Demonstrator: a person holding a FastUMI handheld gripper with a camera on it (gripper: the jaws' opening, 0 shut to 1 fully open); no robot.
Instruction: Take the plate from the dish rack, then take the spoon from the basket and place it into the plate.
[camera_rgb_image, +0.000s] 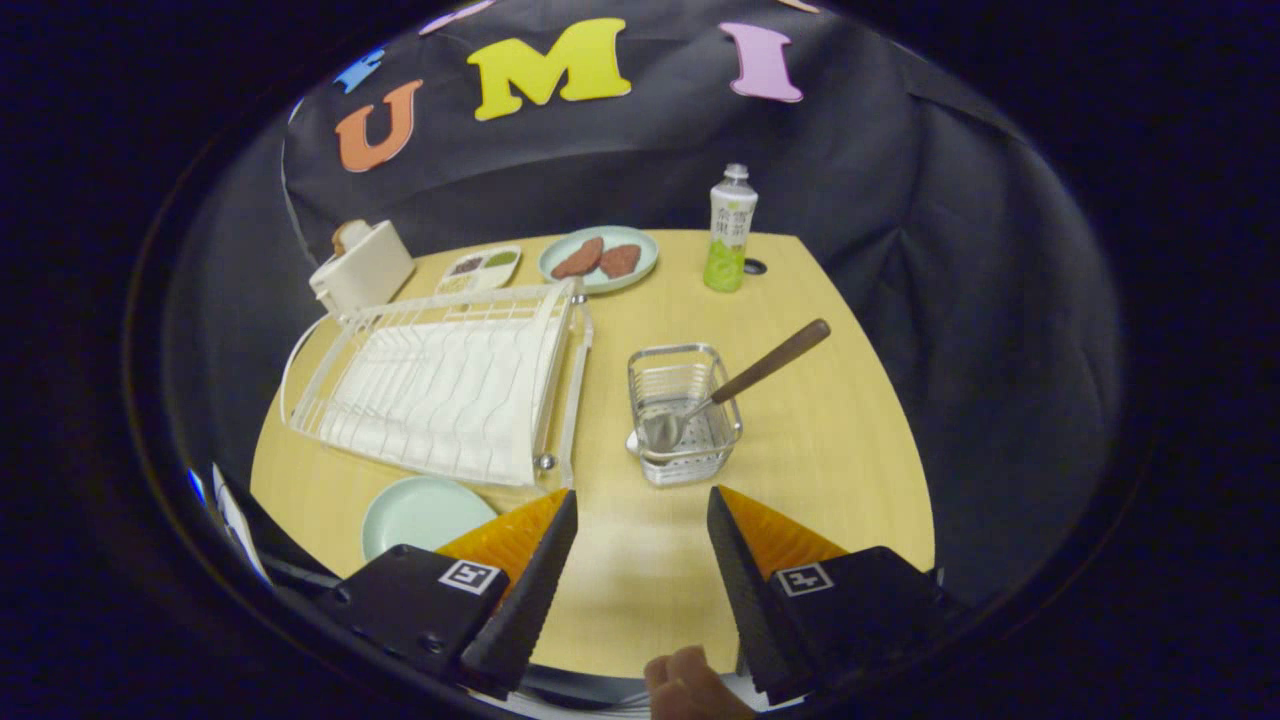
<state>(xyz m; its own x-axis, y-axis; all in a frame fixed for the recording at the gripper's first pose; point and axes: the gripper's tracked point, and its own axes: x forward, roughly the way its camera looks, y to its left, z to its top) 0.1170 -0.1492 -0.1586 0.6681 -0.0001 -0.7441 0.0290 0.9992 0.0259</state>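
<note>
In the gripper view the gripper (642, 505) hangs above the near part of a wooden table (830, 440) with its two fingers spread apart and nothing between them. A pale green plate (415, 512) lies flat on the table just beside the left finger, partly hidden by it, in front of the near corner of the white wire dish rack (440, 395), whose slots hold nothing. Just ahead of the fingers stands a small wire basket (685, 415); the spoon (735, 385) leans in it, bowl down and wooden handle slanting up and out over the rim to the right. Beyond the rack sit a cream toaster (362, 265), a small divided tray (480, 268), a second plate with two brown patties (598, 258) and a capped bottle (730, 230). A fingertip (690, 685) shows beneath the gripper
</note>
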